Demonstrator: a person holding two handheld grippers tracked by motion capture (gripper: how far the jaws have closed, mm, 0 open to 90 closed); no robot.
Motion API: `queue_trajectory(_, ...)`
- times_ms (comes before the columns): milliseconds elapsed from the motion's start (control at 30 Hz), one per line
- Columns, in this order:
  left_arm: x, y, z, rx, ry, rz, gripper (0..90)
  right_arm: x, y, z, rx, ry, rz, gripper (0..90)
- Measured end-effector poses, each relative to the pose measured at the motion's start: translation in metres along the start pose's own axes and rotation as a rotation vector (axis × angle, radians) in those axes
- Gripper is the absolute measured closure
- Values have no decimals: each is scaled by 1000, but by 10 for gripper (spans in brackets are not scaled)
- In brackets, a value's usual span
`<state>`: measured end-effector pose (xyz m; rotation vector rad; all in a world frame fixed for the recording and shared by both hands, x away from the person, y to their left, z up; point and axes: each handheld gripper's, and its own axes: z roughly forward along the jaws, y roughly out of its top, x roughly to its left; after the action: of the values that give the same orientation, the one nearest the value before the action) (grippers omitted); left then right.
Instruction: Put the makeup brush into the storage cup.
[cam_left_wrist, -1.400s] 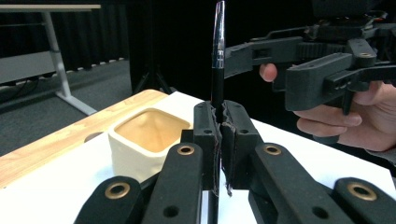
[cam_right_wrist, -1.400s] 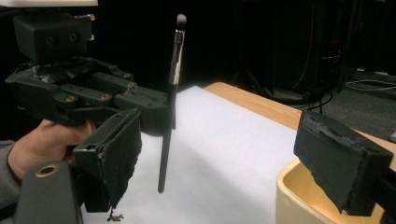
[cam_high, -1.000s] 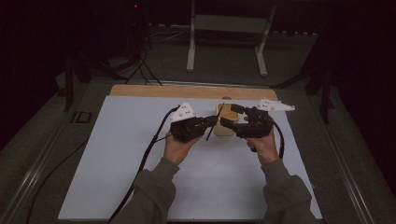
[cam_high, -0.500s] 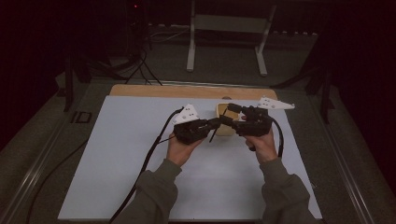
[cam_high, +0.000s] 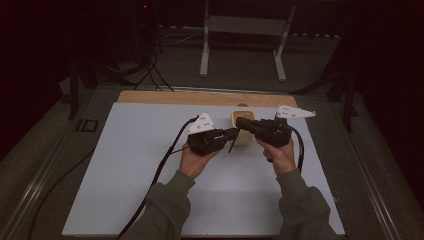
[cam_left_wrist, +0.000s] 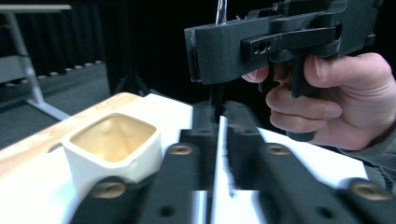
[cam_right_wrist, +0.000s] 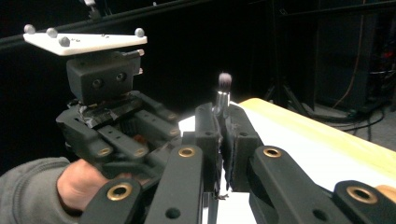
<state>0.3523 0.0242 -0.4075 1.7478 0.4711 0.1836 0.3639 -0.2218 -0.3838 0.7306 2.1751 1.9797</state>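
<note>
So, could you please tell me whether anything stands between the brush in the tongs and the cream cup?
Nothing visible lies between them. The right tongs grip the brush, bristles up, just beside the empty cup. Only the left tongs matter: they have just been opening, with the handle's lower end between their tips.

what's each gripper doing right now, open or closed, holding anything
left gripper: jaws just eased open a little, thin dark brush handle between them, grip unclear
right gripper: just closed on the small brush, bristles up
</note>
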Motion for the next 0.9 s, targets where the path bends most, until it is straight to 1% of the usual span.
queue_trajectory(67, 1, -1, 0, 10, 17, 5, 582, 0, 1, -1, -3, -8, -4, 854)
queue_trajectory(133, 1, -1, -1, 1, 20, -4, 509, 0, 1, -2, -6, -10, -2, 854)
queue_trajectory(167, 2, -1, -1, -2, 29, -8, 459, 0, 1, -3, -4, -15, -5, 854)
queue_trajectory(200, 2, 0, -1, -3, 36, -11, 419, 0, 1, -3, -2, -17, -6, 854)
queue_trajectory(333, 1, 1, -2, 2, 61, -13, 313, 0, 2, -3, -4, -17, -8, 854)
queue_trajectory(467, 3, 1, -3, 21, 65, -24, 265, 0, 2, -3, 0, -18, -12, 853)
queue_trajectory(600, 3, 1, -3, 29, 71, -20, 208, -1, 2, -4, -3, -20, -12, 853)
queue_trajectory(700, 3, 2, -5, 36, 82, -17, 186, -1, 2, -4, 0, -22, -12, 853)
queue_trajectory(800, 4, 2, -5, 41, 84, -23, 166, -1, 3, -4, -1, -23, -12, 854)
queue_trajectory(900, 2, 2, -5, 47, 88, -19, 156, -1, 3, -4, -1, -27, -13, 853)
